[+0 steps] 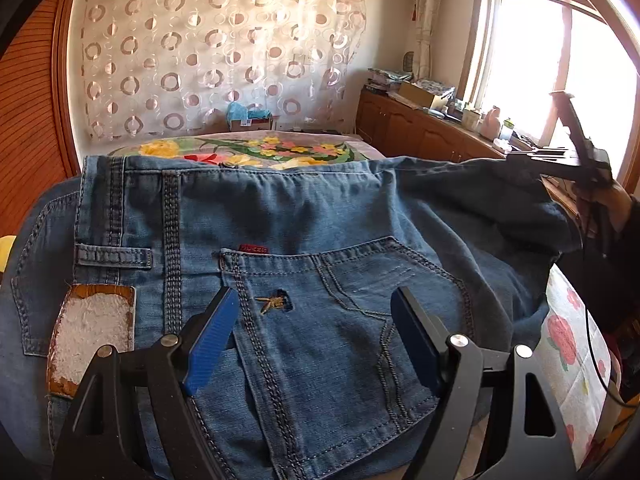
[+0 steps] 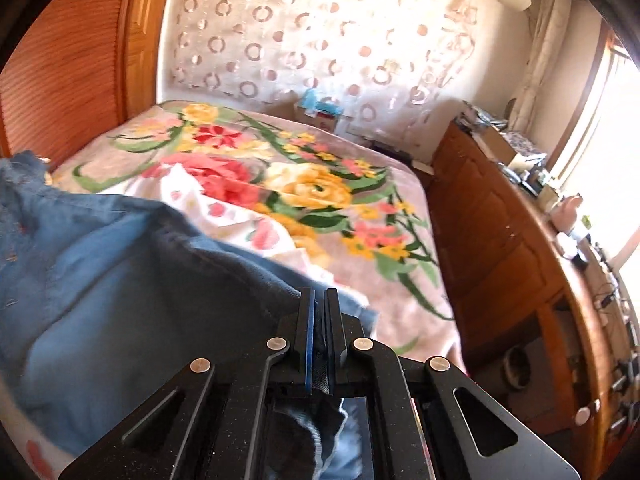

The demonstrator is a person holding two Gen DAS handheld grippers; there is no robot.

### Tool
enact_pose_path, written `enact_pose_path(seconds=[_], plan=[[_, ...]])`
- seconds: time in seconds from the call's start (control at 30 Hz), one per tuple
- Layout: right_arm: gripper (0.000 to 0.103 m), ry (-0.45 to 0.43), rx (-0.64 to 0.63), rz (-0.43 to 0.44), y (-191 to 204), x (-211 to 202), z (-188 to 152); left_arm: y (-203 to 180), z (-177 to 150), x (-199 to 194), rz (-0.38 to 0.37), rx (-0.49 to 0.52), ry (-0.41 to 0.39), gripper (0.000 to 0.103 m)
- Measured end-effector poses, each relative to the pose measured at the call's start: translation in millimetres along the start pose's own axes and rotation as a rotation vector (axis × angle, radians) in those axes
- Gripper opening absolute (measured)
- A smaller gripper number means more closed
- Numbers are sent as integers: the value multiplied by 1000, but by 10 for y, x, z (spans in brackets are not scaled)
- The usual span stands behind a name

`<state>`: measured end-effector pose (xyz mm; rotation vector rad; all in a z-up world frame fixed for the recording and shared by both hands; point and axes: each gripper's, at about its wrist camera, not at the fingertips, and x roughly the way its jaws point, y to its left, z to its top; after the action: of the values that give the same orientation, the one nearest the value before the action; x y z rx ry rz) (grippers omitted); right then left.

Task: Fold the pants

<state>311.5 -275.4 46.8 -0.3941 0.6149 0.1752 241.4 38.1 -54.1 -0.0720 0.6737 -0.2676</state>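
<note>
Blue denim pants (image 1: 304, 248) lie on the bed, seat side up, with a back pocket and a worn waist patch (image 1: 90, 340) showing. My left gripper (image 1: 316, 328) hovers open over the back pocket, its blue pads (image 1: 212, 340) wide apart and holding nothing. In the left wrist view the right gripper (image 1: 520, 156) appears at the far right, lifting an edge of the pants. In the right wrist view my right gripper (image 2: 320, 312) is shut on a fold of the denim (image 2: 120, 264), which hangs off to the left and bunches under the jaws.
A floral blanket (image 2: 312, 184) covers the bed, with a white flowered sheet (image 2: 188, 196) under the pants. A wooden cabinet (image 2: 496, 232) cluttered with small items runs along the right under a bright window (image 1: 532, 64). A wooden panel (image 2: 68, 60) stands on the left.
</note>
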Motion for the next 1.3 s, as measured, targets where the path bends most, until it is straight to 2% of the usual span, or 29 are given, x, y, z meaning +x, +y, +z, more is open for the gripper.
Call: enact_pose_path(seconds=[0.27,0.43,0.47,0.5,0.57,0.77,0.83,0.9,0.97,1.07,1.3], plan=[[4,40,6,-70,112,597,280,6,-22,46,6,-3,11,79],[4,36,20,-113,178,727,374,-3,-20,45,4,-4,11,79],[7,36,36,-111,156,753,370,-6,-26,50,5,-5,11,79],[18,42,59,-102,141,768,369,6,-20,56,4,-5,12,79],[29,37,94,-92,84,726,344,12,-12,63,5,-6,13,79],[32,34,195,-18,-28,296,25,13,-17,67,5,-5,15,79],[38,31,215,-10,-76,121,-77,7,-14,71,7,-3,18,79],[57,30,239,6,-102,-49,-220,1,-16,69,7,-1,18,79],[61,40,252,13,-122,-179,-342,0,-28,68,7,0,18,79],[62,70,267,-3,-142,-320,-549,-14,-47,69,9,3,19,79],[62,135,374,35,-177,-419,-993,-71,-68,99,7,20,34,79]])
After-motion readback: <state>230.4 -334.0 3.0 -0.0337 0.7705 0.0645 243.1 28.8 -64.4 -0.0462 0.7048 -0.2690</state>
